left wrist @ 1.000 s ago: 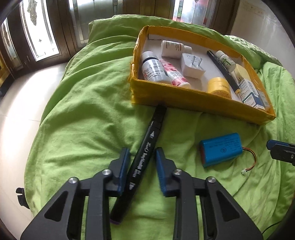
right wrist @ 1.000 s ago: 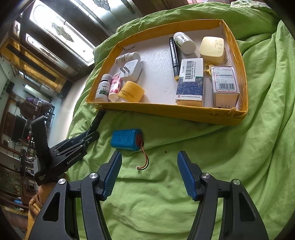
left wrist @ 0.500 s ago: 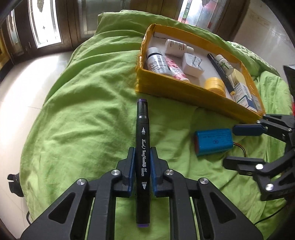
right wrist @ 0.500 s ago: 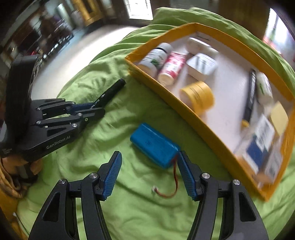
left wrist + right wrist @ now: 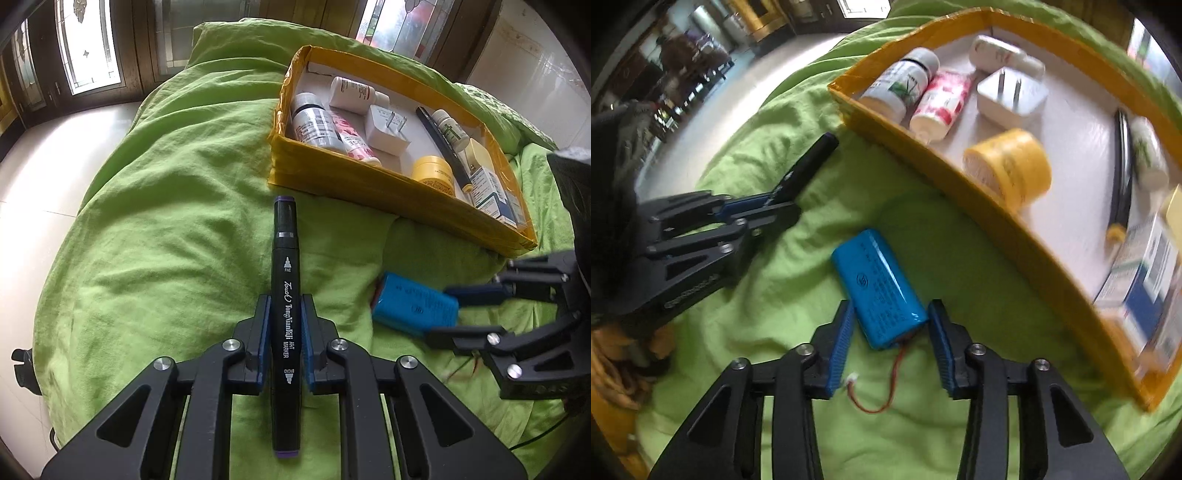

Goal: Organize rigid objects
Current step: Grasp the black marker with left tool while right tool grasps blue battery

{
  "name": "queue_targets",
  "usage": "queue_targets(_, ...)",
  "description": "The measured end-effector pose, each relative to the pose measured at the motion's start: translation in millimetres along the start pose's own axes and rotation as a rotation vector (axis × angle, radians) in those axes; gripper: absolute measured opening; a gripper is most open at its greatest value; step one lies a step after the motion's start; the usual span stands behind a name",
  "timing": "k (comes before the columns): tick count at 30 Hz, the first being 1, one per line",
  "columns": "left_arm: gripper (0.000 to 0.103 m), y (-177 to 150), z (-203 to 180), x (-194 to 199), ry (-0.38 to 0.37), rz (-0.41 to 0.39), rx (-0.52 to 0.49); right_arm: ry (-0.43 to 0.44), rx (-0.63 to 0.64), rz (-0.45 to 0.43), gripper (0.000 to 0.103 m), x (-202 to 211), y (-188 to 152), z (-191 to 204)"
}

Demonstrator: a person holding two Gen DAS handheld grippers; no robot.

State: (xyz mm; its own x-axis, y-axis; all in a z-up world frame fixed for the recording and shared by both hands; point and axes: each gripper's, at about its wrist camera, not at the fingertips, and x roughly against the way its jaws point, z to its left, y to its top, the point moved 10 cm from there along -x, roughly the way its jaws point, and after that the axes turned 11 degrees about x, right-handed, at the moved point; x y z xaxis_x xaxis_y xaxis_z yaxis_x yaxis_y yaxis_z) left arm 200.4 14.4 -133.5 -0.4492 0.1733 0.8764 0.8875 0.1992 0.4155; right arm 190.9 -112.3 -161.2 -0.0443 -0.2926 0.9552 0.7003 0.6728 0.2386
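Note:
My left gripper [image 5: 283, 306] is shut on a black art marker [image 5: 284, 280], which points forward above the green bedspread, towards the yellow tray [image 5: 369, 188]. In the right wrist view the left gripper [image 5: 783, 201] holds the marker [image 5: 812, 158] left of the tray's wall [image 5: 997, 218]. My right gripper [image 5: 891, 314] is open, its pads on either side of the wired end of a blue battery pack [image 5: 879, 288] lying on the bedspread. The battery pack [image 5: 413, 306] and the right gripper [image 5: 448, 314] also show in the left wrist view.
The tray holds several bottles [image 5: 314, 122], a white plug adapter [image 5: 386, 129], a yellow jar [image 5: 434, 173], a black pen [image 5: 443, 147] and small boxes [image 5: 491, 188]. The bedspread [image 5: 166, 221] falls to a pale floor [image 5: 37, 166] at left. The battery's red wire [image 5: 882, 398] trails towards me.
My left gripper stays shut on the marker, now raised slightly nearer the tray. My right gripper has moved forward and narrowed so its pads flank the battery pack.

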Motion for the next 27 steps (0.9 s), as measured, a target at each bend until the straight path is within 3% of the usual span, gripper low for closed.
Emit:
queue_targets(3, 0.012, 0.0, -0.4, -0.1, 0.001, -0.001, -0.002, 0.08, -0.031, -0.001, 0.03, 4.4, -11.1, 12.4)
queue_targets(7, 0.012, 0.1, -1.7, -1.0, 0.004, -0.001, -0.005, -0.045, -0.032, -0.043, 0.035, 15.3, -7.2, 1.7)
queue_targets(13, 0.012, 0.4, -3.8, -3.0, 0.012, -0.005, -0.014, -0.057, -0.026, -0.051, 0.039, 4.1, 12.1, 7.3)
queue_targets(20, 0.012, 0.4, -4.5, -3.2, 0.012, -0.005, -0.014, -0.125, 0.007, -0.035, 0.039, -13.4, 10.2, 14.4)
queue_targets(27, 0.012, 0.0, -4.6, -3.5, 0.014, -0.007, -0.016, -0.177, 0.005, -0.053, 0.034, -7.5, 7.7, 13.8)
